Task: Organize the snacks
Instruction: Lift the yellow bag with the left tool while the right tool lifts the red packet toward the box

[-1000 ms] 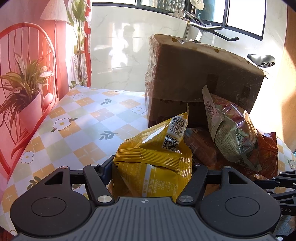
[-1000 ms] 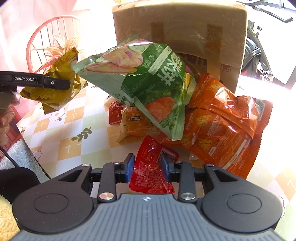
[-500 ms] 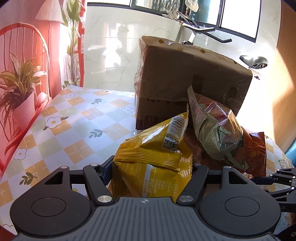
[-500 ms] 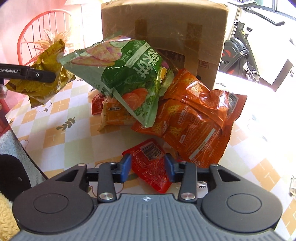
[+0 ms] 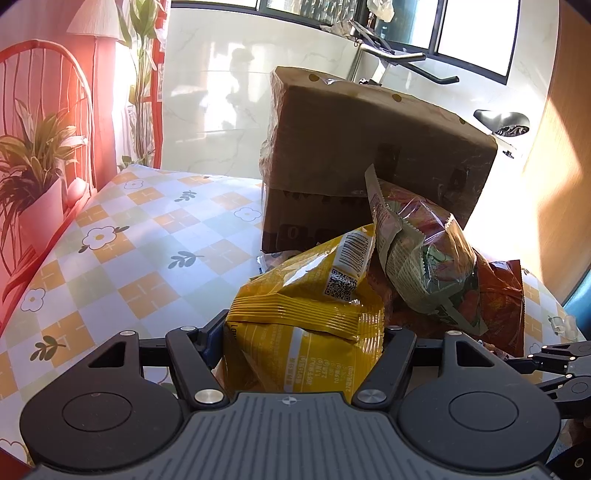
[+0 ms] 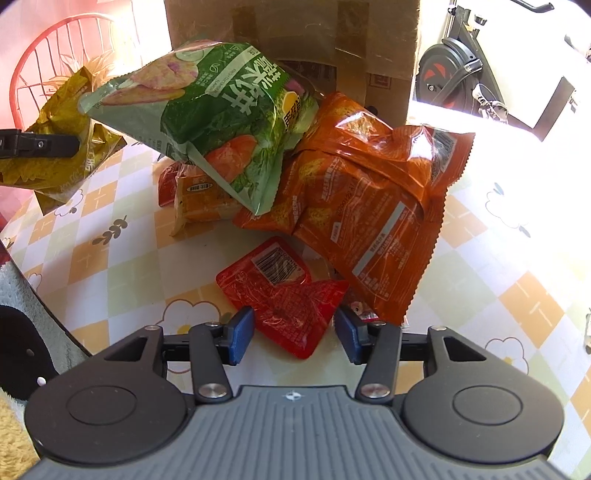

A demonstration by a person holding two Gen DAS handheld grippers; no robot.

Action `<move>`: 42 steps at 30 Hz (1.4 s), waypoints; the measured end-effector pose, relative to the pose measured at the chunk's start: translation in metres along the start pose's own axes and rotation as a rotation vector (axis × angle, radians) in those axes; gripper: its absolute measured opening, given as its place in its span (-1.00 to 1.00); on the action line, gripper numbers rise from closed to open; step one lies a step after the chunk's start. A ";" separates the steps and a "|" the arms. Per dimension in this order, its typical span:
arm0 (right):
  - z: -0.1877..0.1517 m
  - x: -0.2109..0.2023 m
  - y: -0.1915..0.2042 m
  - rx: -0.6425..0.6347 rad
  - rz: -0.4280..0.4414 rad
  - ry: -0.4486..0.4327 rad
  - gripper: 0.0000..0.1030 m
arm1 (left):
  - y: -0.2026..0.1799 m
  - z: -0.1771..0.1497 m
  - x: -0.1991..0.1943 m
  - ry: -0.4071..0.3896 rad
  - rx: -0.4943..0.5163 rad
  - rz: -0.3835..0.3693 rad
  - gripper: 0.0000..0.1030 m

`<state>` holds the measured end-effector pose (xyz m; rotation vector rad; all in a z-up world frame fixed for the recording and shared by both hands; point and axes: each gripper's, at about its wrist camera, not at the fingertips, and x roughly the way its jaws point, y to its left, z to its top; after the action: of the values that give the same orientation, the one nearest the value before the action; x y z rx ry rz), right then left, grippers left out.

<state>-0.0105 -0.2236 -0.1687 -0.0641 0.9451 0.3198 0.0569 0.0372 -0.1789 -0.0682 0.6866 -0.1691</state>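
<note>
Right gripper (image 6: 293, 334) just spread wide, dropping flat red foil sachet (image 6: 282, 295) on checked tablecloth (image 6: 122, 266); probably placed. Left gripper (image 5: 304, 349) clamped on crinkly yellow snack bag (image 5: 306, 317).

A yellow bag (image 5: 306, 325) hangs clamped above the table, while a green bag (image 6: 214, 118) leans atop an orange bag (image 6: 369, 206) against the box; a red packet (image 6: 284, 295) lies flat nearby.

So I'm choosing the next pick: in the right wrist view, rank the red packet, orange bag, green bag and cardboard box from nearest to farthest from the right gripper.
1. Red packet, between its open fingers.
2. Orange bag, right.
3. Green bag, upper left.
4. Cardboard box, behind.
</note>
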 end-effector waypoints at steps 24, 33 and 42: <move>0.002 0.026 0.022 -0.082 -0.038 -0.100 -0.06 | -0.002 0.000 0.000 -0.003 -0.001 0.001 0.37; 0.001 0.011 0.029 -0.107 0.049 -0.140 -0.25 | -0.004 -0.001 -0.005 -0.010 0.002 0.006 0.37; 0.004 -0.006 0.038 -0.159 0.136 -0.174 -0.25 | -0.006 -0.001 -0.011 -0.021 0.004 0.009 0.37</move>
<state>-0.0221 -0.1877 -0.1581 -0.1162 0.7521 0.5182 0.0475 0.0333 -0.1719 -0.0633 0.6651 -0.1606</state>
